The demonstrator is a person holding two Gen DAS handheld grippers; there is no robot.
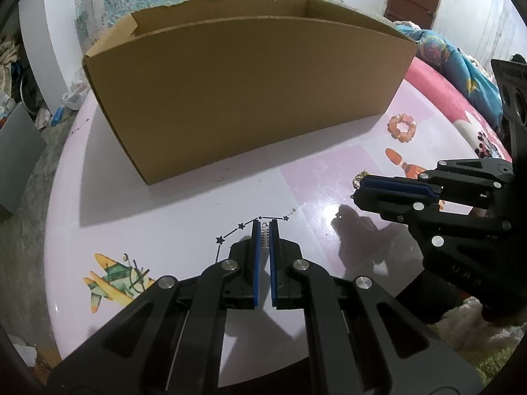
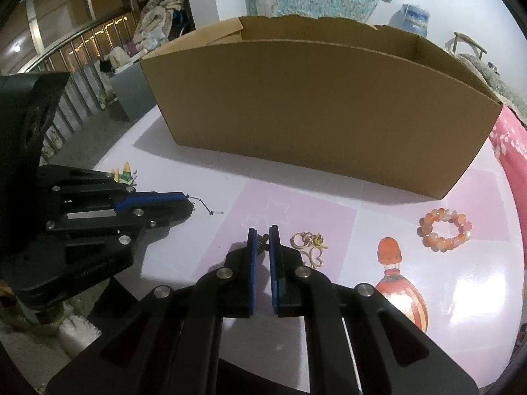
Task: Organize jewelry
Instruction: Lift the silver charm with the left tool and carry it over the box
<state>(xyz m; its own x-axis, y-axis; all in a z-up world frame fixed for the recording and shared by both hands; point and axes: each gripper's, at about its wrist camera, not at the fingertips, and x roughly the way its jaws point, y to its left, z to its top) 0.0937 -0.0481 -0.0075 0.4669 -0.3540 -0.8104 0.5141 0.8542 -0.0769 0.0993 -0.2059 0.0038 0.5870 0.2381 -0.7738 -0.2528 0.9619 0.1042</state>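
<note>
In the left wrist view my left gripper (image 1: 264,227) is shut on a small silver pendant (image 1: 264,238), low over the pink table (image 1: 171,217). In the right wrist view my right gripper (image 2: 262,234) is shut on a small dark butterfly-shaped piece (image 2: 262,243). Gold rings and a heart charm (image 2: 309,247) lie just right of its fingers. An orange bead bracelet (image 2: 444,230) lies further right; it also shows in the left wrist view (image 1: 402,127). An open cardboard box (image 1: 243,98) stands behind both grippers, also in the right wrist view (image 2: 316,112).
The table has printed pictures: a plane (image 1: 115,279), a star line (image 1: 237,228) and an orange bottle (image 2: 398,283). A pink and blue bedcover (image 1: 454,72) lies to the right. Clutter and a railing (image 2: 82,52) stand off the table's left.
</note>
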